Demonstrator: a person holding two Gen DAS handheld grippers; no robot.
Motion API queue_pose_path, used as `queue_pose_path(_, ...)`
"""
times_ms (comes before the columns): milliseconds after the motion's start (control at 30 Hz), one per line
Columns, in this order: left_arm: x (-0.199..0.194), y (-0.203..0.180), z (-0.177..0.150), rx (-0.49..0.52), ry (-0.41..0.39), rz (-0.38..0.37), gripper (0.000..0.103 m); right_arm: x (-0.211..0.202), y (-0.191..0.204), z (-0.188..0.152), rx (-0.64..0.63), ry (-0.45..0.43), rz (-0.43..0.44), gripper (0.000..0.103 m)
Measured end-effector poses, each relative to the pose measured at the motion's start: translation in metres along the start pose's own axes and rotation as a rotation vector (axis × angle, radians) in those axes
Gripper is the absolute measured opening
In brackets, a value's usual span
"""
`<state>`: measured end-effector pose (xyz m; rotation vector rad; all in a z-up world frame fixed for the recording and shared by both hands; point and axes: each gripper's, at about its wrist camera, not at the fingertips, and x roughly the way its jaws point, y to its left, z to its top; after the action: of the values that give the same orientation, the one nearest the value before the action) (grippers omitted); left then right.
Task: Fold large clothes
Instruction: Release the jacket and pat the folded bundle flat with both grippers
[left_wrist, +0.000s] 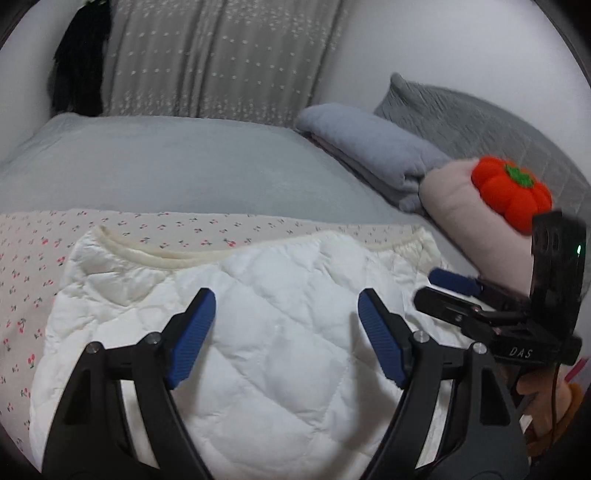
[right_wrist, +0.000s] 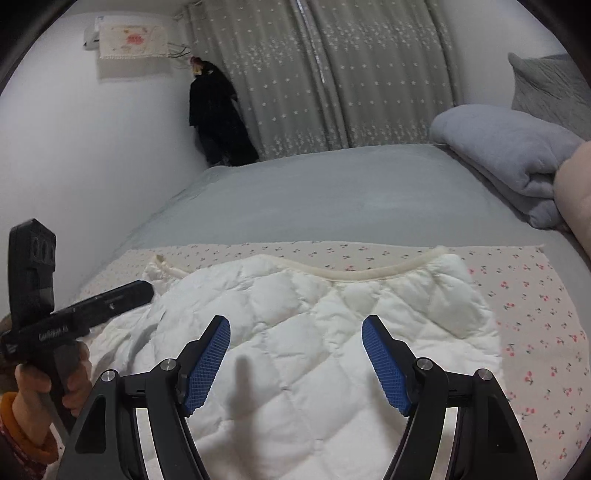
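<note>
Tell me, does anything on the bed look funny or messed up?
Nothing looks broken or spilled. The white quilted jacket lies a bit rumpled on the cherry-print cloth, its cream trim wavy. An orange pumpkin toy perches on a pink cushion nearby.

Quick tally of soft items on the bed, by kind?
White quilted garment: 1
Cherry-print sheet: 1
Folded grey blanket: 1
Grey pillow: 1
Pink cushion: 1
Orange pumpkin plush: 1
Total: 6

Home bedroom, grey-sheeted bed (right_wrist: 332, 192), pillow (left_wrist: 461, 122), folded blanket (right_wrist: 506, 155), star-print curtains (right_wrist: 332, 74)
</note>
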<state>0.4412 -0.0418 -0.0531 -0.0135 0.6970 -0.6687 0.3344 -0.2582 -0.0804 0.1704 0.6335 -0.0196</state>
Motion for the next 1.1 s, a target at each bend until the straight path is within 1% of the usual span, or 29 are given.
queue_pose_path(67, 0.023, -0.007, -0.001, 0.068, 0.047, 0.073, 0.080, 0.025, 0.005, -0.001, -0.038, 0.056, -0.058, 0.075)
queue_pose_path(100, 0.033, -0.004, 0.001, 0.078, 0.060, 0.109, 0.080, 0.033, 0.006, -0.001, -0.042, 0.079, -0.078, 0.075)
queue_pose_path(133, 0.041, 0.003, 0.004, 0.066, 0.071, 0.128, 0.080, 0.042, 0.003, -0.001, -0.038, 0.095, -0.098, 0.075)
queue_pose_path(167, 0.048, 0.010, 0.007, 0.047, 0.081, 0.135, 0.082, 0.050, -0.004, 0.000, -0.023, 0.105, -0.110, 0.075)
queue_pose_path(233, 0.060, 0.022, 0.012, 0.022, 0.097, 0.137, 0.082, 0.060, -0.014, -0.002, 0.022, 0.118, -0.104, 0.075)
queue_pose_path(333, 0.073, 0.028, 0.014, 0.043, 0.103, 0.161, 0.083, 0.074, -0.031, -0.002, 0.085, 0.131, -0.094, 0.075)
queue_pose_path(400, 0.080, 0.033, 0.013, 0.033, 0.106, 0.152, 0.084, 0.082, -0.041, -0.003, 0.111, 0.135, -0.121, 0.075)
queue_pose_path(533, 0.082, 0.054, 0.006, -0.060, 0.113, 0.077, 0.084, 0.083, -0.067, -0.008, 0.217, 0.133, -0.065, 0.075)
queue_pose_path(600, 0.077, 0.054, 0.006, -0.086, 0.111, 0.065, 0.084, 0.079, -0.070, -0.008, 0.239, 0.131, -0.056, 0.075)
queue_pose_path(667, 0.069, 0.050, 0.010, -0.080, 0.105, 0.078, 0.084, 0.077, -0.065, -0.002, 0.199, 0.140, -0.094, 0.075)
queue_pose_path(733, 0.059, 0.048, 0.017, -0.059, 0.081, 0.087, 0.084, 0.072, -0.051, 0.005, 0.102, 0.128, -0.151, 0.075)
queue_pose_path(767, 0.053, 0.051, 0.022, -0.052, 0.063, 0.109, 0.084, 0.069, -0.047, 0.009, 0.055, 0.116, -0.183, 0.075)
queue_pose_path(833, 0.043, 0.068, 0.029, -0.071, 0.040, 0.144, 0.084, 0.065, -0.052, 0.012, 0.025, 0.101, -0.234, 0.075)
queue_pose_path(900, 0.037, 0.091, 0.029, -0.099, 0.047, 0.207, 0.084, 0.060, -0.072, 0.013, 0.077, 0.104, -0.292, 0.076)
queue_pose_path(933, 0.038, 0.104, 0.026, -0.122, 0.069, 0.228, 0.084, 0.059, -0.086, 0.013, 0.121, 0.111, -0.307, 0.075)
queue_pose_path(967, 0.041, 0.117, 0.021, -0.150, 0.103, 0.235, 0.084, 0.060, -0.101, 0.009, 0.177, 0.124, -0.294, 0.075)
queue_pose_path(1033, 0.050, 0.136, 0.006, -0.192, 0.156, 0.225, 0.084, 0.068, -0.124, -0.002, 0.265, 0.170, -0.265, 0.075)
queue_pose_path(1067, 0.054, 0.141, 0.000, -0.209, 0.170, 0.214, 0.084, 0.073, -0.131, -0.005, 0.299, 0.187, -0.247, 0.075)
queue_pose_path(1100, 0.057, 0.147, -0.005, -0.230, 0.176, 0.200, 0.084, 0.074, -0.138, -0.010, 0.330, 0.182, -0.219, 0.075)
